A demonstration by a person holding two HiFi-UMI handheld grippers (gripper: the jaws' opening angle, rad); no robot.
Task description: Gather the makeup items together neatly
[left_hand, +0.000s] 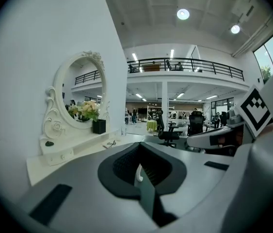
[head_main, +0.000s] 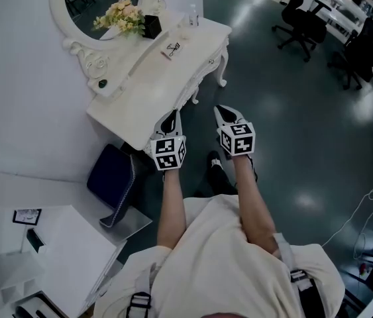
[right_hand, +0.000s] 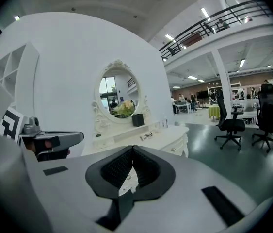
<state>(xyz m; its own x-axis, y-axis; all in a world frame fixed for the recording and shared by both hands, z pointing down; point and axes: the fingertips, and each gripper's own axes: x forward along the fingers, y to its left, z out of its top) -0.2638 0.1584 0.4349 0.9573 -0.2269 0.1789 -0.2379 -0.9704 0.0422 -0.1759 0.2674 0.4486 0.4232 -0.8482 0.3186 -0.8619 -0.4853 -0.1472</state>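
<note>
A white dressing table (head_main: 148, 91) with an oval mirror (head_main: 97, 5) stands ahead at the upper left. On it lie an eyelash curler on a card (head_main: 172, 49), a clear bottle (head_main: 193, 15), a black box (head_main: 151, 26) beside flowers (head_main: 120, 15), and a small dark item (head_main: 103, 83). My left gripper (head_main: 170, 116) hovers at the table's near corner, shut and empty. My right gripper (head_main: 224, 110) hangs over the floor beside it, also shut with nothing held. The right gripper view shows the curler (right_hand: 147, 136) and the black box (right_hand: 137, 120) beyond the jaws.
A dark blue stool (head_main: 113, 176) sits left of my legs by the table. Black office chairs (head_main: 302, 18) stand on the dark floor at the upper right. White shelving (head_main: 40, 244) fills the lower left. Cables (head_main: 365, 211) trail along the right.
</note>
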